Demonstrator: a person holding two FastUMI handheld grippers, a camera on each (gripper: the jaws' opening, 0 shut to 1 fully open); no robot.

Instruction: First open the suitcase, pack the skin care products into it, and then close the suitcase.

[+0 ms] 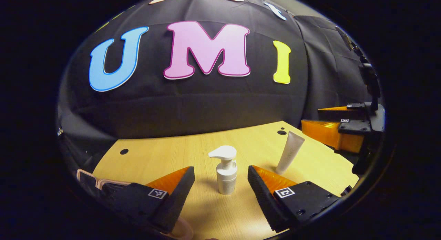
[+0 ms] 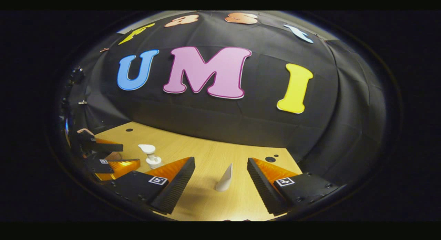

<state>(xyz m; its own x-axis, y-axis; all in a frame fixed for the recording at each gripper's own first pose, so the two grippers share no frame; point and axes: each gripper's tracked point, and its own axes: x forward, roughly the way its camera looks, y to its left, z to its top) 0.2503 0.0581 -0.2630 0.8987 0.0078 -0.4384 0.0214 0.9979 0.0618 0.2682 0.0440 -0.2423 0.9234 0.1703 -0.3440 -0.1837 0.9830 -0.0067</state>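
The left gripper [image 1: 221, 179] is wide open around the pump bottle [image 1: 226, 171], ready to grasp it. Right of the pump bottle, the right gripper [image 2: 221, 178] is open too, framing the standing tube [image 2: 224, 179].

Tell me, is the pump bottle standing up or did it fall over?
Standing up. The pump bottle rests on its base on the table, with the pump head on top, between the open left gripper's fingers.

Both the left gripper [image 1: 221, 185] and the right gripper [image 2: 221, 176] have two wedge-shaped fingers, orange on the ribbed upper faces with black ridged inner pads, mounted on black blocks bearing small square black-and-white markers and visible screws.
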